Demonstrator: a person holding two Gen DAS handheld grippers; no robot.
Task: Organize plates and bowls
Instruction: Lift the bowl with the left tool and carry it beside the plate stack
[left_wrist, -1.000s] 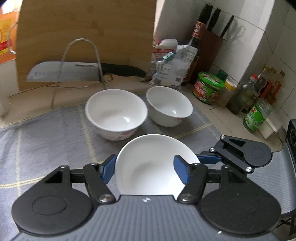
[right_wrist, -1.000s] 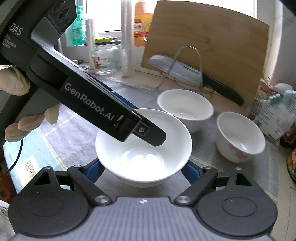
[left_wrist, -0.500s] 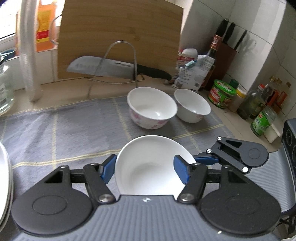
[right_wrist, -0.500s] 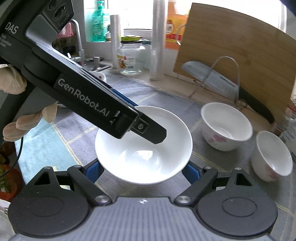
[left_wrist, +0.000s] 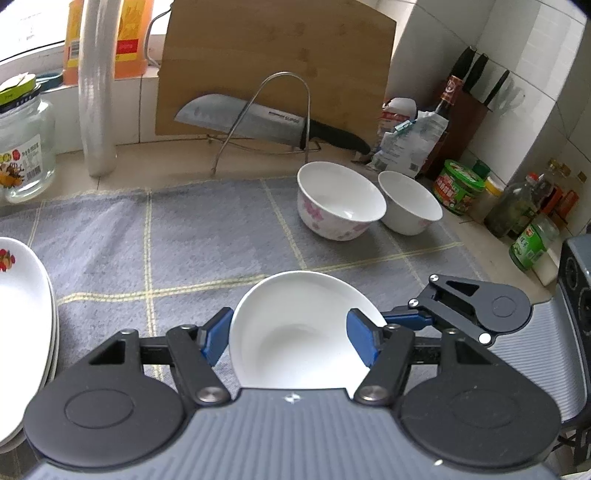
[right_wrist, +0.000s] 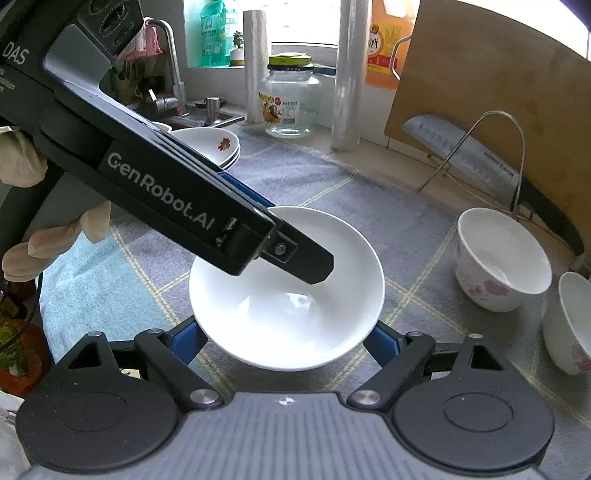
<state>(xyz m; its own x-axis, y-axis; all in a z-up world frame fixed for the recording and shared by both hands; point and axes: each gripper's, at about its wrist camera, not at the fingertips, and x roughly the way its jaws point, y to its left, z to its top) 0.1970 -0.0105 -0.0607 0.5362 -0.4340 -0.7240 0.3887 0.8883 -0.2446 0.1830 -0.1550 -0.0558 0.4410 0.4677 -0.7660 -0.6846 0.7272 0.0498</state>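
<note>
A plain white shallow bowl is held above the grey checked mat. My left gripper is shut on its rim, one finger inside and one outside. My right gripper has its fingers on either side of the bowl's base; whether they touch it is hidden. A flowered white bowl and a second white bowl stand side by side at the far right of the mat. Stacked white plates lie at the left.
A bamboo cutting board, a cleaver on a wire stand, a glass jar, a plastic-wrap roll, sauce bottles and a knife block line the back. A sink tap is at the far left.
Both grippers have carried the shallow bowl leftward and back from the two standing bowls. The plate stack and the jar have come further into view.
</note>
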